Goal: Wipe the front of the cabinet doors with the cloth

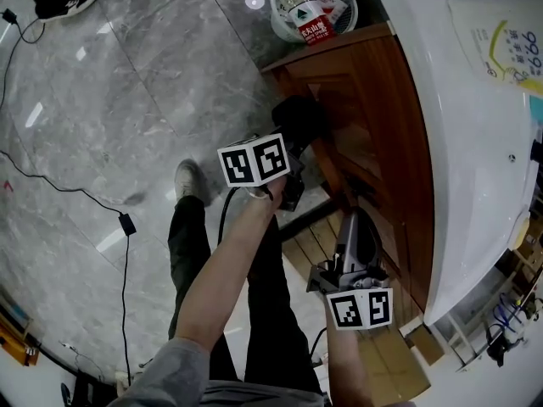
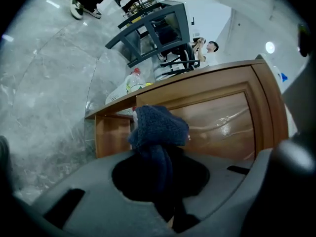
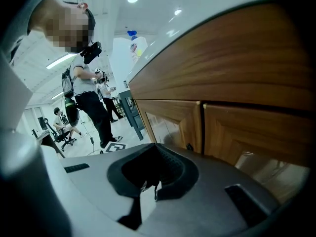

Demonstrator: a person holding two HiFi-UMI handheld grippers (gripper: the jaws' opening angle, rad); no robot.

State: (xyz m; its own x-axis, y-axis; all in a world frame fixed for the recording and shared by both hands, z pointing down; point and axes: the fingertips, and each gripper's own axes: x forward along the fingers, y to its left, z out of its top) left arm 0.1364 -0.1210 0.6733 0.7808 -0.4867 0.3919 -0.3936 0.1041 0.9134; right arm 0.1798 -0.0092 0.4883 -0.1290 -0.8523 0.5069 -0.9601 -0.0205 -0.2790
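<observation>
Left tool [image 1: 293, 147]: you are gripping the dark blue cloth [image 2: 160, 125], which is sitting at the left part of the wooden cabinet door [image 2: 222, 127] | Right tool [image 3: 149, 181]: you are holding it narrow, jaws together, empty, near the doors.

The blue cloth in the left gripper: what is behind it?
Behind the cloth, clamped in the fingers of the left gripper, stands the wooden cabinet door with its glossy panel. The cloth covers the door's left edge, so contact cannot be seen.
</observation>
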